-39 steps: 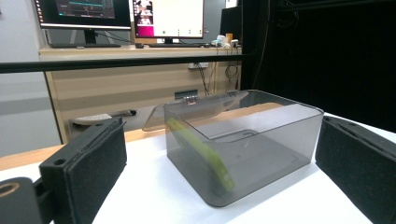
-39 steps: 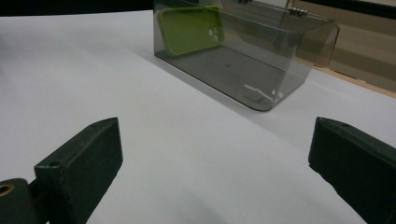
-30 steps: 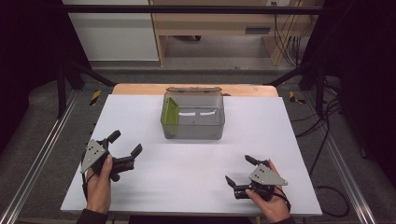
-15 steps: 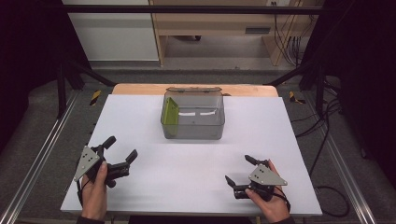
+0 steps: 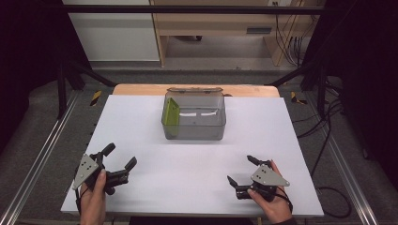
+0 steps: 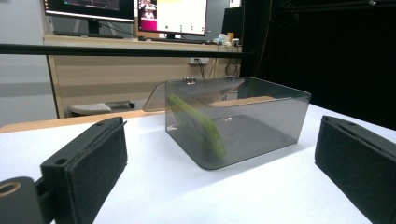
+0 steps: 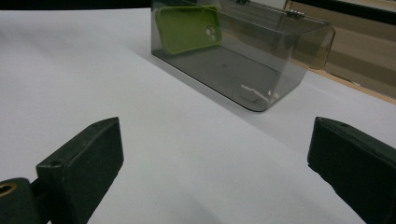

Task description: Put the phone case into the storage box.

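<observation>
A smoky clear plastic box [image 5: 202, 125] stands at the middle back of the white table [image 5: 141, 122], with its hinged lid [image 5: 195, 90] swung open behind it. A green phone case [image 5: 171, 117] leans on edge against the box's left wall. My left gripper [image 5: 121, 154] rests near the front left corner, open and empty. The right gripper [image 5: 239, 168] sits at the front right, open and empty as well. The left gripper view has the box [image 6: 261, 116] and case [image 6: 198, 123] ahead between wide jaws. In the right gripper view the box [image 7: 261, 56] and case [image 7: 187, 28] lie farther off.
A wooden strip [image 5: 141, 89] runs along the table's back edge. Metal rails [image 5: 42, 150] flank both sides, and cables [image 5: 328, 122] trail on the floor at right. A wooden desk [image 6: 116, 74] with monitors [image 6: 173, 16] stands beyond the table.
My left gripper has drawn back toward the front left corner and come lower onto the table. The right gripper, box and case have stayed put.
</observation>
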Demonstrator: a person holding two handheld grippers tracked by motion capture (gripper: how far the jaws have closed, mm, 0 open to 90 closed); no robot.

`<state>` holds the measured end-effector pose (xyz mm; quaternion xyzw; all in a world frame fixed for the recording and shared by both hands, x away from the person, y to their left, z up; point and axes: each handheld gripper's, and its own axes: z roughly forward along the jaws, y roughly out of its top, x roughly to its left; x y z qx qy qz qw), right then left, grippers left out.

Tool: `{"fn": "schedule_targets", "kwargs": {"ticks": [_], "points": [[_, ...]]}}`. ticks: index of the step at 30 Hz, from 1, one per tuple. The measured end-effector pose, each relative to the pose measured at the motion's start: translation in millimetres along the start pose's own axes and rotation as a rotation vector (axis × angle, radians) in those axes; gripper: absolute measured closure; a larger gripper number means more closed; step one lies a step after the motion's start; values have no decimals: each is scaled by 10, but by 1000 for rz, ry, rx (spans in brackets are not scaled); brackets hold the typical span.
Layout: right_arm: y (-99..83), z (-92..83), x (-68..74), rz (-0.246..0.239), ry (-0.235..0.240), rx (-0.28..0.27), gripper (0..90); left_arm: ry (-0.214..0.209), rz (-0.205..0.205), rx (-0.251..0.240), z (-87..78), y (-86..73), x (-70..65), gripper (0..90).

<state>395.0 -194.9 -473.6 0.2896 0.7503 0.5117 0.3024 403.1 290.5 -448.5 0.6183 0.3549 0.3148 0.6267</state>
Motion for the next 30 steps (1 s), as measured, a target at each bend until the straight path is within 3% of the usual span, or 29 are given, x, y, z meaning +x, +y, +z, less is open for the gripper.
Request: {"fn": "schedule_targets", "kwargs": {"ticks": [7,15,26,30], "points": [[-1,-17,-27,0,-6,-5,35,8,-6,2,-55,-59,-11,22],[-7,-71,-113,28,-28,-32,35,14,18,6,-74,-77,-28,20],[-86,-219,-366,95,-110,-87,37,21,38,1,-80,-118,-35,13],[-121,-255,-439,117,-138,-96,39,16,63,-1,-79,-102,-70,12]]}}
